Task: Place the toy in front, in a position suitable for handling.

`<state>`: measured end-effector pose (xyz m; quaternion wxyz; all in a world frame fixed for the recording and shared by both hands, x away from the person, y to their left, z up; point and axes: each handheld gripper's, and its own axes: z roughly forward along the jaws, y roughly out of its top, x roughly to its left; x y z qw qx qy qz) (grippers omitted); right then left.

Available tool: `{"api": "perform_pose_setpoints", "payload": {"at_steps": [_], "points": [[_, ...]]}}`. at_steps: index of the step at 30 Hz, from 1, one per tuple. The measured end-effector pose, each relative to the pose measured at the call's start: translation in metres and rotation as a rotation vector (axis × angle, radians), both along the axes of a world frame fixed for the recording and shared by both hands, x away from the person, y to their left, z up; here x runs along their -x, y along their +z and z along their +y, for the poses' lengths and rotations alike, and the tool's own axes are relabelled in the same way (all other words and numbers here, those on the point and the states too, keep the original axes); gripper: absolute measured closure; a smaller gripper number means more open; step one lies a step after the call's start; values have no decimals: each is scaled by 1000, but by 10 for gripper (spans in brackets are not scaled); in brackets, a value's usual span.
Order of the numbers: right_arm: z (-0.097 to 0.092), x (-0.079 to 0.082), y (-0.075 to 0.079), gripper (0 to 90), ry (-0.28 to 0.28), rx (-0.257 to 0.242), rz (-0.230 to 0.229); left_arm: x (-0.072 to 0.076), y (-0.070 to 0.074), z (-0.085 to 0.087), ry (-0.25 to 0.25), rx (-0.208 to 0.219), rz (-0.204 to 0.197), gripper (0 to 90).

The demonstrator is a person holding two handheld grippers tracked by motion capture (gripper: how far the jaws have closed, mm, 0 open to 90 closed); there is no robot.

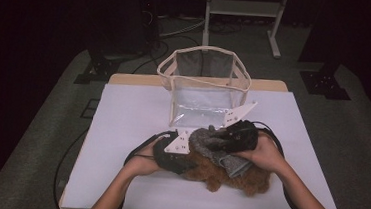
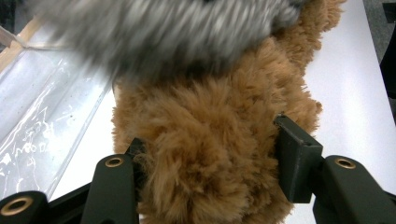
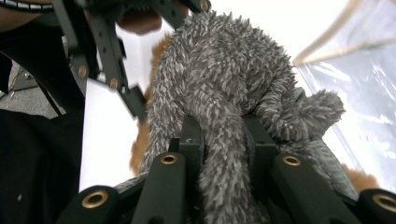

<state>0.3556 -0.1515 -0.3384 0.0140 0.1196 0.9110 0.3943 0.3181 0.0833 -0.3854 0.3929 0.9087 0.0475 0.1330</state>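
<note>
I see a shaggy brown plush (image 2: 210, 154); a grey plush (image 3: 219, 98) with streaky pale-tipped fur; a clear bag (image 1: 202, 93) trimmed in cream; my black grippers; a white counter (image 1: 126, 125).

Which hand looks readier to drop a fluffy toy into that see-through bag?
Probably the right. Its tongs are pinched shut on the grey toy, nearest the bag. The left tongs grip the brown toy lying underneath.

Grey plush toy (image 1: 209, 142) lies atop brown plush toy (image 1: 238, 178).
</note>
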Motion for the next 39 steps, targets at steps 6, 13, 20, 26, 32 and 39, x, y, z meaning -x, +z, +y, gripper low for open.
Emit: {"api": "perform_pose_setpoints", "payload": {"at_steps": [6,13,20,26,32,39], "points": [[1,-3,-2,734,11,11,-2,-1,-4,5,2,39,26,435],[-33,4,2,736,-32,21,-10,-3,-3,6,11,45,35,421],[-70,12,2,737,-96,14,-21,-4,-3,9,12,46,37,422],[-90,12,-8,736,-135,-43,14,-5,-3,8,11,51,43,422],[-70,11,-3,735,-117,-52,-16,-5,-2,5,10,39,39,423],[-72,9,-12,737,-116,-34,-6,-6,-2,10,15,63,41,400]]}}
